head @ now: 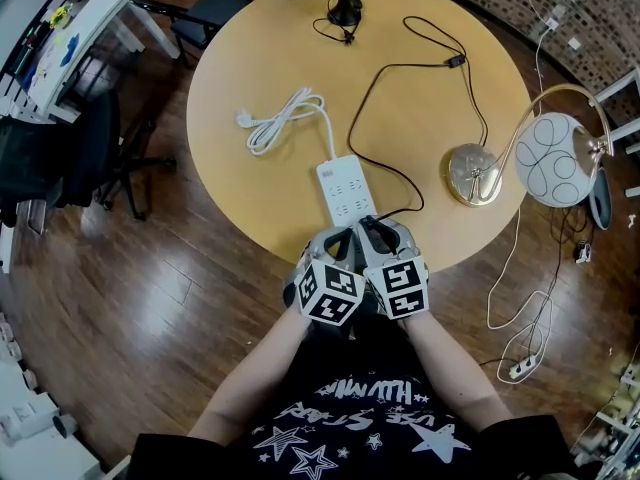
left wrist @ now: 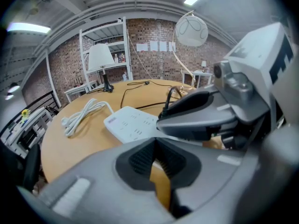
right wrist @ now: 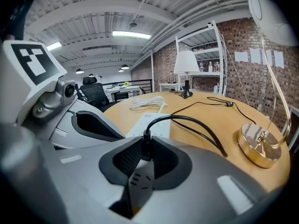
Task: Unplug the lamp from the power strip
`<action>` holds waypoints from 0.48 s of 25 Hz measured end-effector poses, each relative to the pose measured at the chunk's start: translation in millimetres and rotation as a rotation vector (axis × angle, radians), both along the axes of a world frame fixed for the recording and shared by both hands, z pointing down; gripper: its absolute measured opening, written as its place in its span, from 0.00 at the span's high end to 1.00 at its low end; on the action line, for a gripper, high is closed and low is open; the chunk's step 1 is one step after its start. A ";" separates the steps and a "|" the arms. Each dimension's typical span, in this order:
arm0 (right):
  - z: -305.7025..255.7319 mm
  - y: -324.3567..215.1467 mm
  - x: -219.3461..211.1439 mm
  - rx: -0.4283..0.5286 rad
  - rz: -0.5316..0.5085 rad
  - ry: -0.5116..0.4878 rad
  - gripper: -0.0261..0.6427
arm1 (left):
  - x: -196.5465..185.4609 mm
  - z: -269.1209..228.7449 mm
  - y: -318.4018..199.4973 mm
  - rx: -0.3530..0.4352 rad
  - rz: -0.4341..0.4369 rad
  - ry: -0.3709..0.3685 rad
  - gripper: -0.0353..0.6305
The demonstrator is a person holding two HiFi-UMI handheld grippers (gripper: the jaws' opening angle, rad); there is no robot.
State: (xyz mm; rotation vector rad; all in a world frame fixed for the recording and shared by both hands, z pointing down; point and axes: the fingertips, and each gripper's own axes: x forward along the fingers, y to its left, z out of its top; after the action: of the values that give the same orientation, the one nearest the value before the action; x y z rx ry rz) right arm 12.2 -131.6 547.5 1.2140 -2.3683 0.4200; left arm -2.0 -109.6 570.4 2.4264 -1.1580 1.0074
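Two grippers sit side by side at the near edge of the round tabletop (head: 250, 58). Right gripper (head: 378, 230) is closed on the black plug (right wrist: 145, 144), which stands in the near end of the white power strip (head: 345, 188). Left gripper (head: 340, 236) is just beside it, jaws narrow with nothing between them. From the plug, the black cord (right wrist: 187, 118) loops off toward the gold lamp (head: 475, 173) at the right rim. Farther out, the strip's own white cord (head: 280, 118) lies coiled on the tabletop.
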 end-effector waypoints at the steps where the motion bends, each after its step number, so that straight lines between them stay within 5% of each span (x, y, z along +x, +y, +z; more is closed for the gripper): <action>1: -0.4 0.2 0.2 0.006 0.004 0.000 0.87 | 0.3 0.0 0.1 -0.003 0.001 0.000 0.94; 12: 0.0 1.6 5.8 0.045 0.003 -0.045 0.87 | 3.9 1.0 0.1 -0.012 0.003 -0.003 0.94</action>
State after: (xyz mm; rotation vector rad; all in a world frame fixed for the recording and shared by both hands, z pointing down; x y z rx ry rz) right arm 18.1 -130.0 547.5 1.2403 -2.4262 0.4011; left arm 1.9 -109.5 571.4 2.4192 -1.1460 1.0170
